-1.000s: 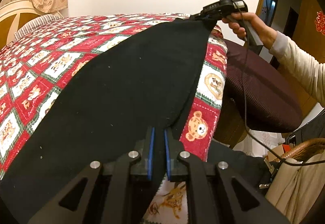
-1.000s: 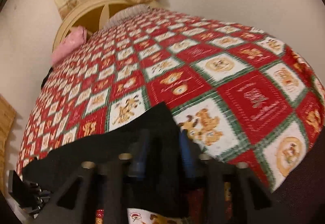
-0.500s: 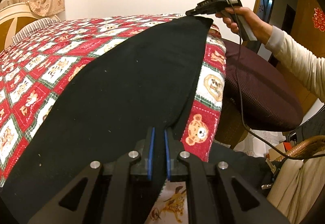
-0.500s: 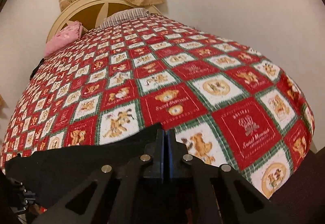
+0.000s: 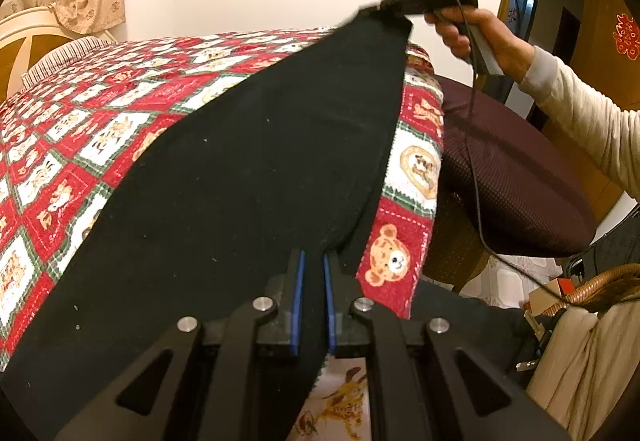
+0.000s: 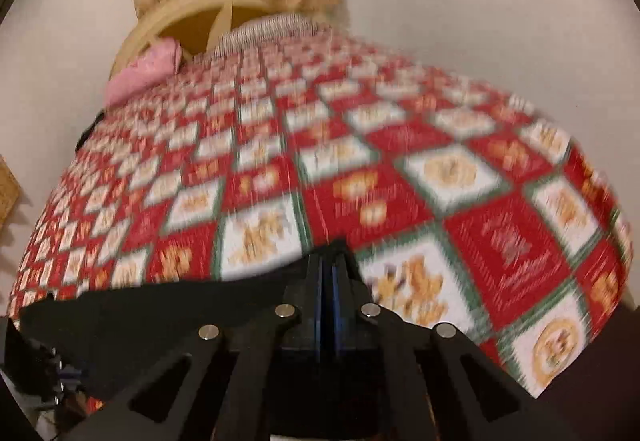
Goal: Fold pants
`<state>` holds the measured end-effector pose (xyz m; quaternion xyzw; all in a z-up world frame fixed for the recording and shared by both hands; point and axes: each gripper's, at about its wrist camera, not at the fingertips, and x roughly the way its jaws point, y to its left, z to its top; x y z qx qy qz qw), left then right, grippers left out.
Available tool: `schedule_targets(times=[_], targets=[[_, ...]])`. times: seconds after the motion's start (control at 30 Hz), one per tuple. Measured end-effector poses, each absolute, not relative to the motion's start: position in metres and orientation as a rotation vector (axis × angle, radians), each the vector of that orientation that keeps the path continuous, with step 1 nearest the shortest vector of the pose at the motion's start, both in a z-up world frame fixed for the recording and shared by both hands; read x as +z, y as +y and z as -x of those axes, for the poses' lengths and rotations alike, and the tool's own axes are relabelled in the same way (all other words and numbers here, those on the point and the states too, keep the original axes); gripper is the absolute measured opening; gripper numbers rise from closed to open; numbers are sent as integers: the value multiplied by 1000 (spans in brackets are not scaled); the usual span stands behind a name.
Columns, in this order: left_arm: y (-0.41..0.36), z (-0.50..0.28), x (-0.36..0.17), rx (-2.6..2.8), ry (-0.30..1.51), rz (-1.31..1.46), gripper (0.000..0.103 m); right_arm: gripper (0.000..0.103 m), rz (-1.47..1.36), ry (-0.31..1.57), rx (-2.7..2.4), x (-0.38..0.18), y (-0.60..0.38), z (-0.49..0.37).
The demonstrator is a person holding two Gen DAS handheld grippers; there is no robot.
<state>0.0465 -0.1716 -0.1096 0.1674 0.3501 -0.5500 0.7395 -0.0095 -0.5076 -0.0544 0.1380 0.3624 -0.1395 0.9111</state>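
while pinched both ends, black pants (image 5: pixel 240 181)

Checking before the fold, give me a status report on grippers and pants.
Left hand-held gripper shut on black pants. Right hand-held gripper just closed on far end. Nothing in the way.

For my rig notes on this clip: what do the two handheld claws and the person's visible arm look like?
Both claws are black, with angular cut-out arms, silver round bolts and blue pads on the inner faces of the fingers: left claw, right claw. Seen from the left camera, the right claw has a grey handle, a trailing black cable and a small green light on top. The sleeve is cream, long and ribbed at the cuff.
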Motion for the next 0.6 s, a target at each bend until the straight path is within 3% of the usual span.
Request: schedule_targets(times=[0.13, 0.33, 0.37, 0.4, 0.6], targets=[[-172, -47, -110, -1208, 770, -367, 11, 4, -229, 625, -318, -38, -503, 16], [-172, -46, -110, -1208, 768, -367, 11, 10, -295, 725, -435, -73, -537, 24], [-172, -46, -110, -1208, 767, -370, 11, 25, -321, 714, -443, -72, -540, 30], [-173, -46, -110, -1208, 765, -374, 11, 48, -354, 704, -460, -71, -545, 39], [-173, -45, -111, -1203, 758, -377, 11, 50, -490, 686, -373, -72, -540, 84]])
